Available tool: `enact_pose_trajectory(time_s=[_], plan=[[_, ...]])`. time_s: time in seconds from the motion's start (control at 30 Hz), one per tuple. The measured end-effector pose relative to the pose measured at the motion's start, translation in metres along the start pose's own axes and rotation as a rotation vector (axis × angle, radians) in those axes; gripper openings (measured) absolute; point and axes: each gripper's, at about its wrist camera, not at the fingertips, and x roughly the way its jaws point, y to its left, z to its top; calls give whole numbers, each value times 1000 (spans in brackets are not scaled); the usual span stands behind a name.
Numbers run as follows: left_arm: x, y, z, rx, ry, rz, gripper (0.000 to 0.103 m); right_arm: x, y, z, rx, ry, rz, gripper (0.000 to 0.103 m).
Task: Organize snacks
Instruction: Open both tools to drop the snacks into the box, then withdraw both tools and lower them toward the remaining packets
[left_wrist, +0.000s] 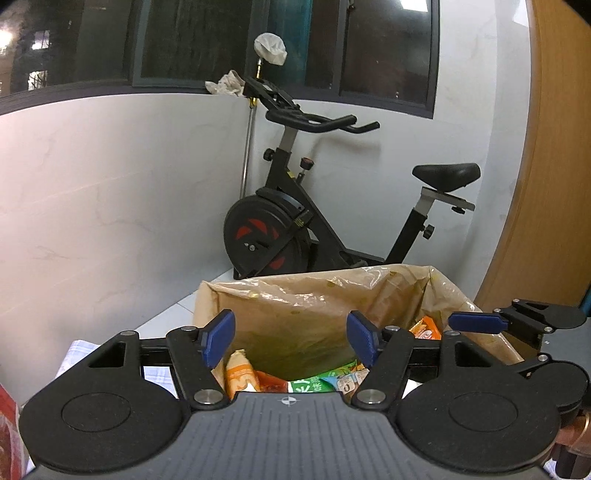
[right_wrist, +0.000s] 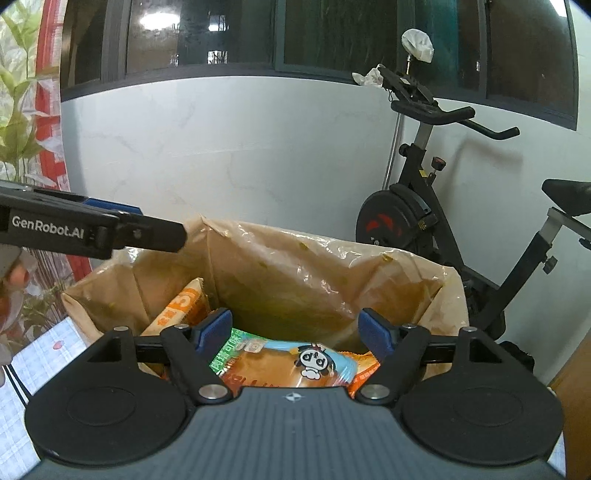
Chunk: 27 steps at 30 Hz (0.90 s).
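Right wrist view: snack packets (right_wrist: 295, 363) lie in the lined paper bag (right_wrist: 295, 266), a panda-printed one on top, just below the right gripper (right_wrist: 297, 330), whose jaws gape wide, holding nothing. At ten o'clock the left gripper (right_wrist: 122, 229) pokes in above the bag's rim. By my read this is a drop-off pause; next comes fetching another snack from outside the bag. The left wrist view adds its own jaws, equally spread and empty, and an orange packet (left_wrist: 426, 328) at three o'clock. Beyond stands an exercise bike (right_wrist: 443, 206).
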Motion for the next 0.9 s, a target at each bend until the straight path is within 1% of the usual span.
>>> enact_pose_trajectory(time_s=[0.13,0.4,0.53,0.77,0.9], plan=[[-16,7,0,6,-15,11,69,-11,1,0,0,-13,3,78],[-52,28,-8,-53,-28,43,69,-34,3,-1,5,-46,13,78],[-66,34,-19,-68,-33,60,69,-45,8,-3,7,-54,18,78],[-88,33,-44,-54,-41,86,69,-65,15,-15,-8,-72,35,78],[-98,33,-63,-86,-49,91,69,-75,20,-27,-35,-84,30,78]])
